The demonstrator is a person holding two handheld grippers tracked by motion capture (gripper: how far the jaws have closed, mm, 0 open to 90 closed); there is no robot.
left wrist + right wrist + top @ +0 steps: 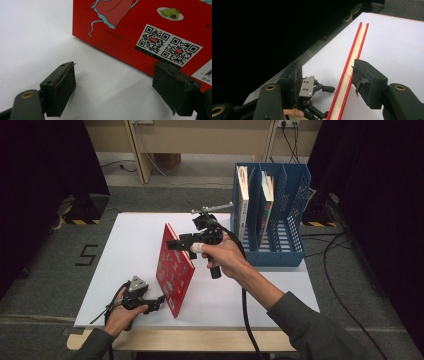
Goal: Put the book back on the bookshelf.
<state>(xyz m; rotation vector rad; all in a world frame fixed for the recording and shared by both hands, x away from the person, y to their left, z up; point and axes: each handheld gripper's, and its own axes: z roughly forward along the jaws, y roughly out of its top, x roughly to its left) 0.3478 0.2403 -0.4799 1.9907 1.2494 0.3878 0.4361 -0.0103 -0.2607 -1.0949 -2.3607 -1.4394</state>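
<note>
On the white table top [250, 290], near its front-left quarter: one thin red hardcover book [174, 270], printed cover, pale page block, standing upright on one long edge. Its long axis runs level across the table, from the near edge away toward the back; the page edges face upward, as the right gripper view shows [352, 67]; the covers face left and right. Right gripper [175, 243]: black, two-jawed, held in the person's right hand [222, 255], straddling the book's top edge at the far end; jaws parted, one pad close against or touching the right cover, the other standing well clear of the left cover, so released rather than clamped. Left gripper [159, 303]: black, with grey three-cornered plate, held low at the book's near bottom corner in the left hand [120, 317]; jaws spread wide over bare table [110, 82], nothing between them, the back cover with its QR codes just ahead. Behind and to the right: blue perforated plastic file rack [295, 220], slots holding two upright books [243, 205]. Hazard, as judged: the book is thin, stands on a narrow edge, and neither gripper pinches it; a nudge from either pad, or a one-sided closing, would likely tip it flat or skid its base sideways.
</note>
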